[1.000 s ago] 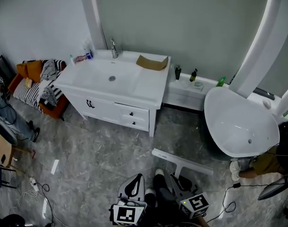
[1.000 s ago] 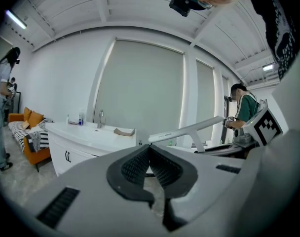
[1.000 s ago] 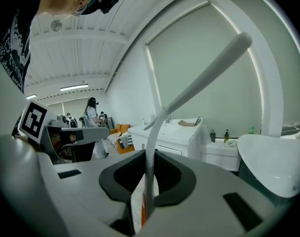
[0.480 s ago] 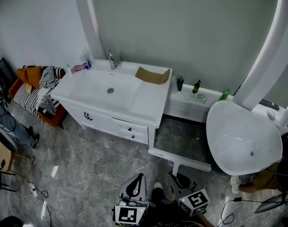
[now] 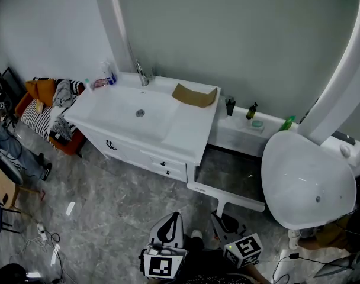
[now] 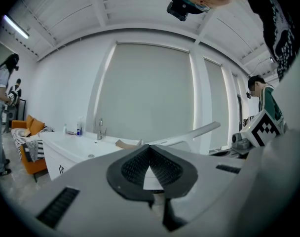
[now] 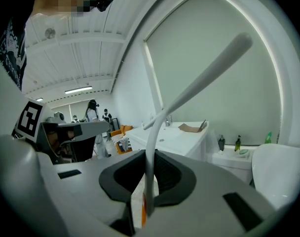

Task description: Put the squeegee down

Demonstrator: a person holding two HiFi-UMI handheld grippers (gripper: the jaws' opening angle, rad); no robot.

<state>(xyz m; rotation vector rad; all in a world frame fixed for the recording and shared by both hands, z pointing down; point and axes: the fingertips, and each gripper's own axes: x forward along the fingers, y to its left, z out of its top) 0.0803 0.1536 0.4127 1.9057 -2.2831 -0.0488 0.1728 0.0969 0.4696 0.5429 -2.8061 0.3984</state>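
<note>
I had the right gripper [image 7: 148,184] clamped on the handle of the squeegee [image 7: 209,72]. In the head view its blade was held up at about 5 o'clock, between the vanity [image 5: 189,126] at 11 o'clock and the bathtub [image 5: 304,176] at 3 o'clock. My left gripper [image 6: 150,152] had its jaws together on nothing. I judged the set-down not yet begun. The next move called for choosing a bare surface, lowering the blade flat onto it, and only then parting the jaws.
</note>
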